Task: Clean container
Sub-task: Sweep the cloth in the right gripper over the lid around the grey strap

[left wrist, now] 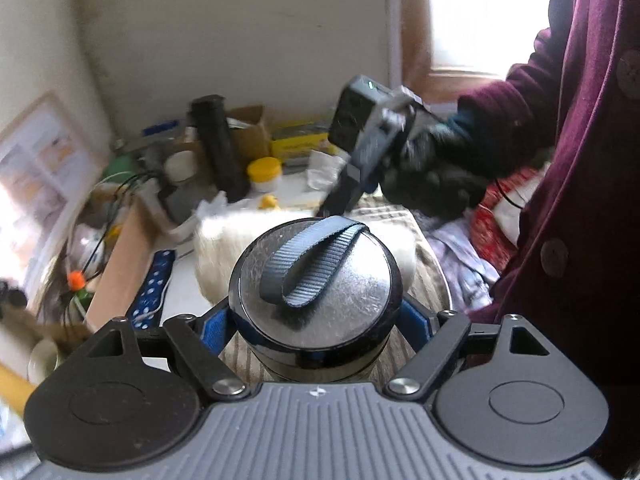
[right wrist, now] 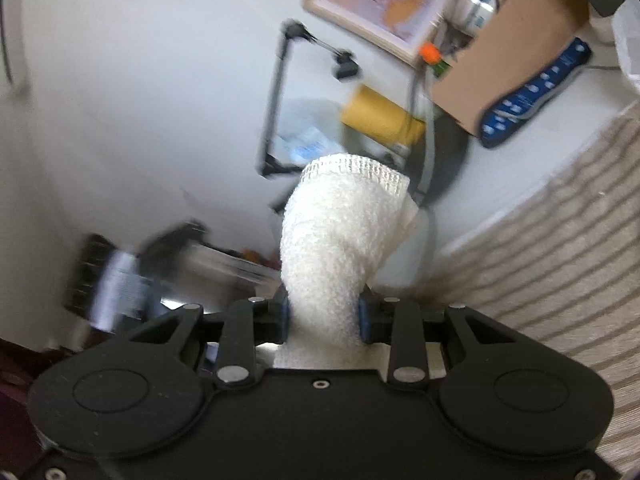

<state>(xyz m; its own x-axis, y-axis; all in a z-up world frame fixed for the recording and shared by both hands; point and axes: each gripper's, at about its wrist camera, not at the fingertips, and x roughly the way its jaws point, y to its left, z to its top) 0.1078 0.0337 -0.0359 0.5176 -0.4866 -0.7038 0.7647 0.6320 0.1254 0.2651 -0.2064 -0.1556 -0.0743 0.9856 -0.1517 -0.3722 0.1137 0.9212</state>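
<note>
The container [left wrist: 316, 320] is a dark round flask with a scratched steel lid and a grey strap loop [left wrist: 316, 256]. It fills the middle of the left wrist view. My left gripper [left wrist: 316, 324] is shut on its sides just below the lid, blue pads [left wrist: 216, 332] pressing in. My right gripper [right wrist: 324, 320] is shut on a white knitted cloth [right wrist: 340, 240], which sticks out forward in a thick roll. In the left wrist view a gloved hand [left wrist: 432, 184] holds the right gripper [left wrist: 336, 200] just beyond the container, above a white cloth [left wrist: 224, 248].
A tall black cylinder [left wrist: 218, 148], a yellow-lidded jar [left wrist: 264, 172] and boxes crowd the back of the table. A cardboard box [left wrist: 128, 264] and a blue power strip [left wrist: 154, 284] lie on the left. A striped mat [right wrist: 560, 240] covers the table. A maroon coat [left wrist: 580, 200] is on the right.
</note>
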